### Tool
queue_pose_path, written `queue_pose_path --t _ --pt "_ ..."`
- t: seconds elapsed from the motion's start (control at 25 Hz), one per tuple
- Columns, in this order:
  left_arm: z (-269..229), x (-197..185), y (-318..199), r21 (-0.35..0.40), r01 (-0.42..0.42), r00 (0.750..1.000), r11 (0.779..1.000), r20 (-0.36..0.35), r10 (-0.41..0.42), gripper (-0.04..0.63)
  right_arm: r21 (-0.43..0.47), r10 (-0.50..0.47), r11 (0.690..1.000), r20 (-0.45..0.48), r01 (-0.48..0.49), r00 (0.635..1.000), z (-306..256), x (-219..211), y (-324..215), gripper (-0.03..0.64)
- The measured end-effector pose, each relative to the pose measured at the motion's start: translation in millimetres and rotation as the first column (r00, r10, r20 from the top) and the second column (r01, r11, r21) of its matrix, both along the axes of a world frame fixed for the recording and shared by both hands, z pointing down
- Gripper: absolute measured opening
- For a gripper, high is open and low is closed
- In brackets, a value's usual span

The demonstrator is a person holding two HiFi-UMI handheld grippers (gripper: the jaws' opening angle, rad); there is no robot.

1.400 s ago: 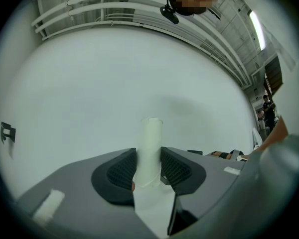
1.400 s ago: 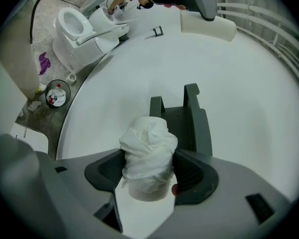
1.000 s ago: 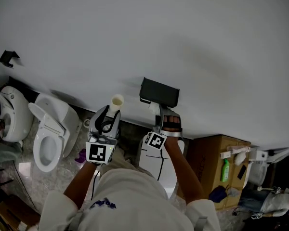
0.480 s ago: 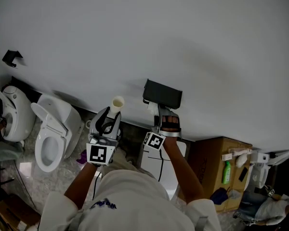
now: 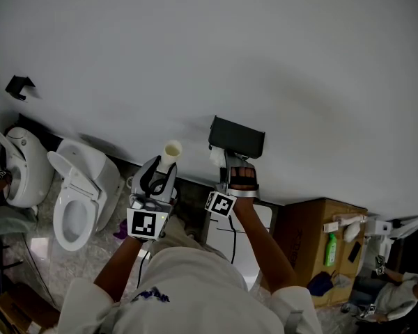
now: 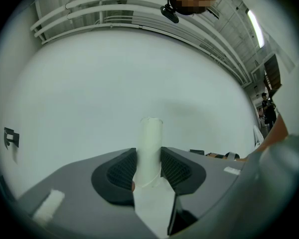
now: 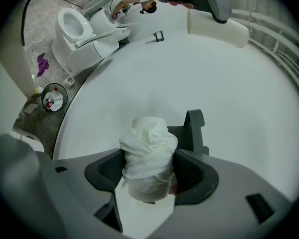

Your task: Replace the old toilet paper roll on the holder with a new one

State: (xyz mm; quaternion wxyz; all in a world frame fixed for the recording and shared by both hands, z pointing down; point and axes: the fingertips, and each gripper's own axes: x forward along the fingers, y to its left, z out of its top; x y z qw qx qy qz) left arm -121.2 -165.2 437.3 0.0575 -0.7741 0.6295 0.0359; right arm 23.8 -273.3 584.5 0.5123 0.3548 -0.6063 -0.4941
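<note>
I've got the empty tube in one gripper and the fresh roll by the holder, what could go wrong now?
The new roll in the right gripper is loosely wound, with crumpled outer layers; they could snag on the black holder or unravel. The left gripper pinches the empty tube near its lower end; it might tilt out or get crushed.

The left arm [image 5: 118,266] and right arm [image 5: 265,245] are stretching forward side by side, the left gripper [image 5: 163,167] squeezing a cardboard tube [image 6: 150,138] between narrow-set jaws while the right gripper [image 5: 226,162] is clamping a paper roll [image 7: 148,156] between wide-set jaws.
</note>
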Motion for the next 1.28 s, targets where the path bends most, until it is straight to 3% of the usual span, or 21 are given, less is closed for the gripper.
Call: queue_pose_path --t 0.08,0.24,0.88,1.04,1.28 --pt "6.2 -1.7 1.0 -0.02 0.002 1.0 1.0 0.022 -0.002 0.156 -0.001 -0.004 1.0 -0.001 0.004 1.0 0.0 -2.2 -0.3 0.298" --pt "-3.7 -1.6 1.4 0.01 0.009 1.0 1.0 -0.006 -0.009 0.156 0.009 -0.007 1.0 -0.004 0.007 1.0 -1.9 -4.1 -2.2 0.298" --pt "-3.8 -0.4 1.0 0.007 0.013 1.0 1.0 -0.002 -0.013 0.155 0.014 -0.01 1.0 0.015 0.01 1.0 -2.9 -5.3 -2.8 0.299" --pt "-2.7 0.3 -1.0 0.005 0.012 1.0 1.0 0.001 -0.012 0.155 -0.034 0.006 0.999 0.043 -0.005 0.999 5.2 -3.9 -2.4 0.382" --pt "-2.6 2.9 -3.1 0.008 0.002 1.0 1.0 0.007 -0.002 0.155 -0.022 0.016 1.0 0.029 -0.015 0.999 3.0 0.1 -1.9 0.379"
